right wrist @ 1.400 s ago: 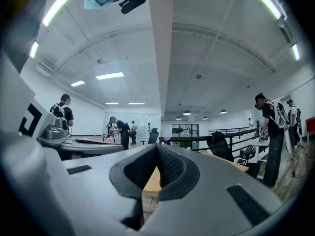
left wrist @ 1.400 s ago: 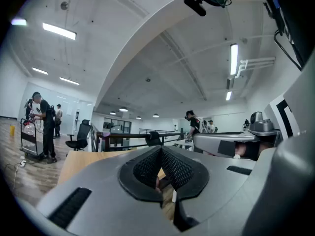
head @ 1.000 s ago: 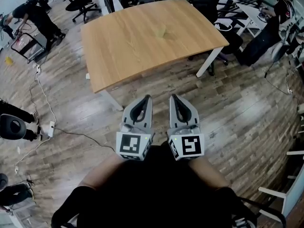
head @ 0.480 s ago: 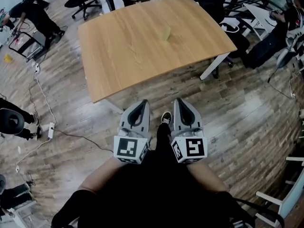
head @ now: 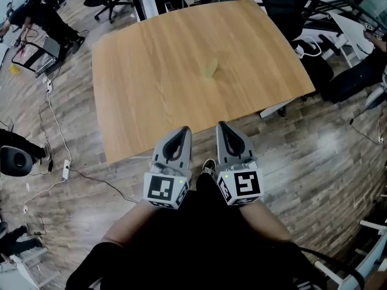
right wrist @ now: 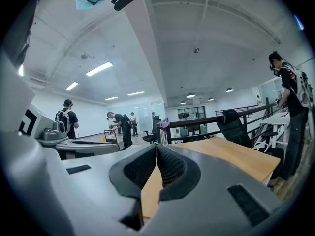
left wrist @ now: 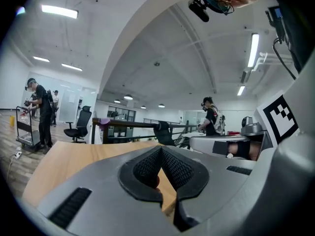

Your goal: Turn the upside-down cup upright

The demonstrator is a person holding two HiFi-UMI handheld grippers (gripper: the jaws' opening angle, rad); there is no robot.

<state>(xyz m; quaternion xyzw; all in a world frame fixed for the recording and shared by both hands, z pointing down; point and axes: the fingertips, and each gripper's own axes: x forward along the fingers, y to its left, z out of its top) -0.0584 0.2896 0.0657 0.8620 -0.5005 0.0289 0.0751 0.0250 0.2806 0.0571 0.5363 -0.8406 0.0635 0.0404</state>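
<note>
Cup (head: 210,69): small, pale yellow-green, tapered; stood mid-frame on a smooth, round-cornered light-wood tabletop (head: 139,95). My left gripper (head: 183,133) and right gripper (head: 224,128): grey shells with ribbed black pads (left wrist: 179,168), lower centre of the frame, jaws together on nothing, well apart from the cup.
</note>
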